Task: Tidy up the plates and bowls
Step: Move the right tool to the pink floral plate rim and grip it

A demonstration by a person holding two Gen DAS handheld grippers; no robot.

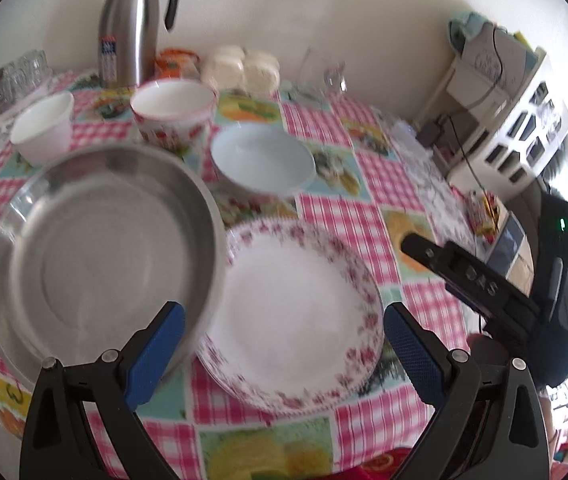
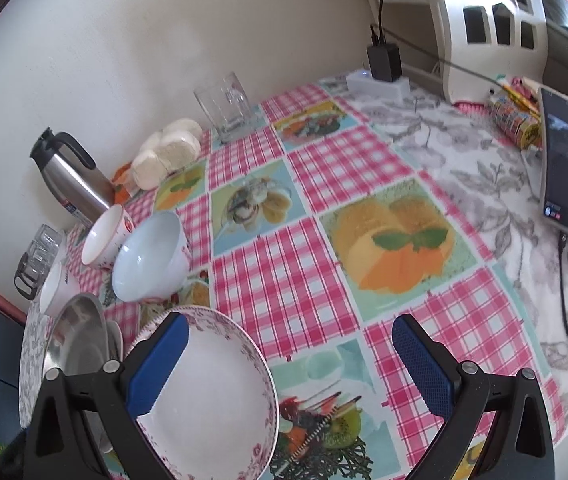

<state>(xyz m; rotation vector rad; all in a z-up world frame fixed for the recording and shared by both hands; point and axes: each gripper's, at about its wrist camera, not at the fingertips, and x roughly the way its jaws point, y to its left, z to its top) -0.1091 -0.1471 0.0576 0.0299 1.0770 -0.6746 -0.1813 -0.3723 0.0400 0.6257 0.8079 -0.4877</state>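
Left gripper [image 1: 284, 360]: blue-padded fingers [image 1: 156, 356] spread wide, grasping nothing, over the white floral-rimmed plate [image 1: 291, 316].
Right gripper [image 2: 289, 368]: fingers spread, empty.
Round steel dish [image 1: 96, 256]: just left of the plate, rim overlapping it.
Pale blue bowl [image 1: 264, 160]: behind the plate on the checked surface [image 1: 367, 184].
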